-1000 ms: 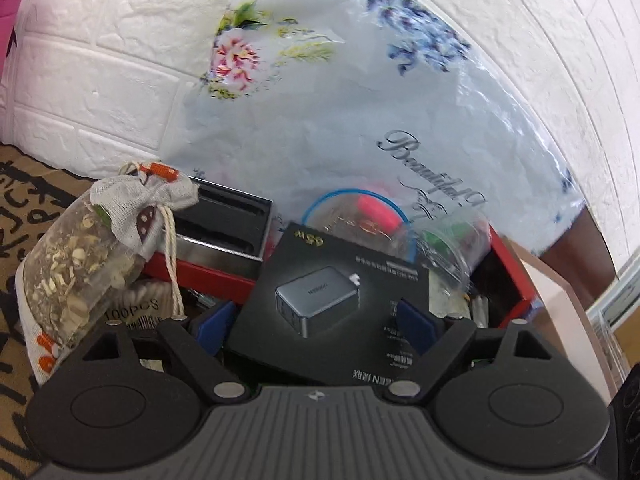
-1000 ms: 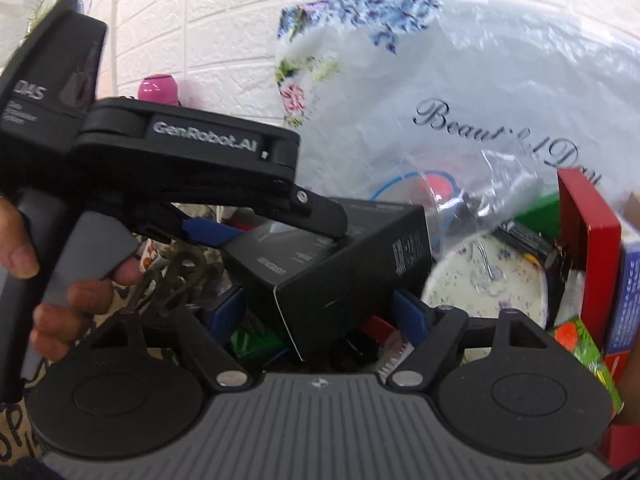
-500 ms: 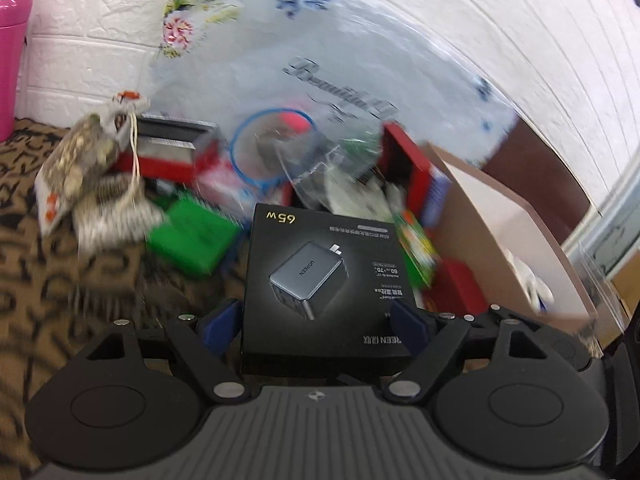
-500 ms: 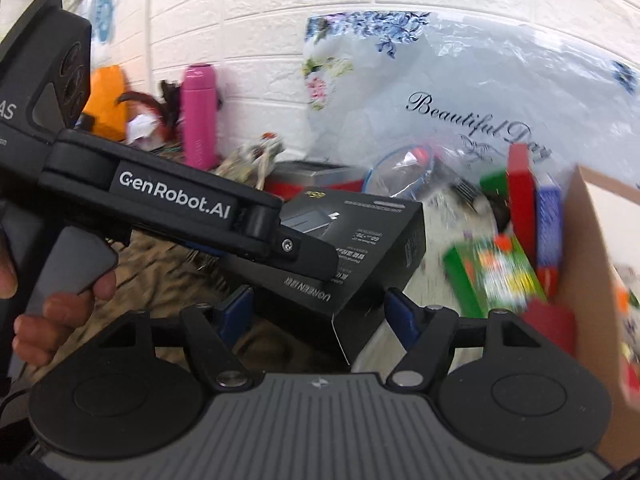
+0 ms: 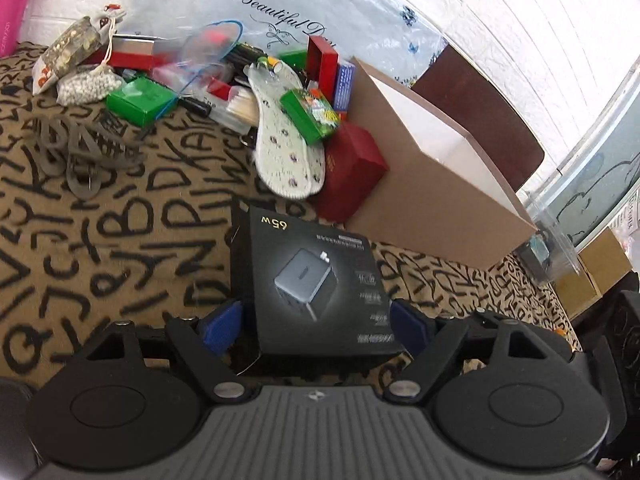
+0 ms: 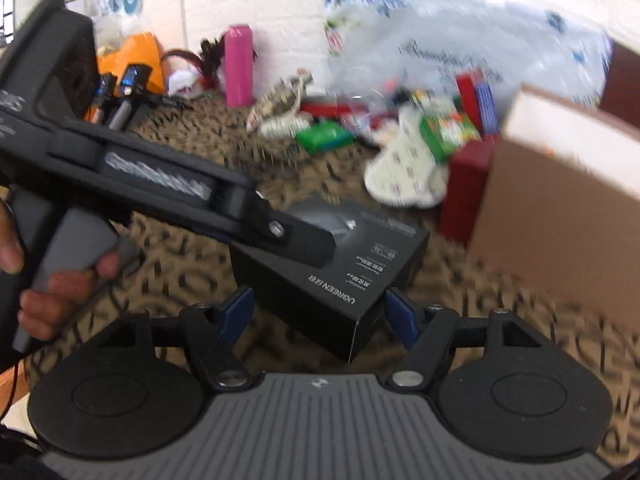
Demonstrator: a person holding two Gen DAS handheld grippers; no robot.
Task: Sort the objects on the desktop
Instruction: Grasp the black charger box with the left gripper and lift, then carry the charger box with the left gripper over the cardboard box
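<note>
A black charger box [image 5: 316, 280] marked 65W sits between the blue pads of my left gripper [image 5: 316, 320], which is shut on it and holds it above the letter-print cloth. The same box [image 6: 360, 264] shows in the right wrist view, with the left gripper's body [image 6: 160, 188] across the left. My right gripper [image 6: 318, 314] is open and empty, just behind the box. A pile of small objects lies at the back: a green box [image 5: 140, 100], an insole [image 5: 284, 140], a dark red box [image 5: 352, 172].
An open cardboard box [image 5: 432, 176] stands to the right of the pile. A flowered plastic bag [image 5: 280, 4] leans on the white brick wall. A pink bottle [image 6: 239, 66] and an orange thing [image 6: 136, 60] stand at the far left. Grey cut-out letters [image 5: 80, 152] lie on the cloth.
My left gripper has drawn back from the pile with the charger box, towards me and down over the cloth. My right gripper has drawn back too.
</note>
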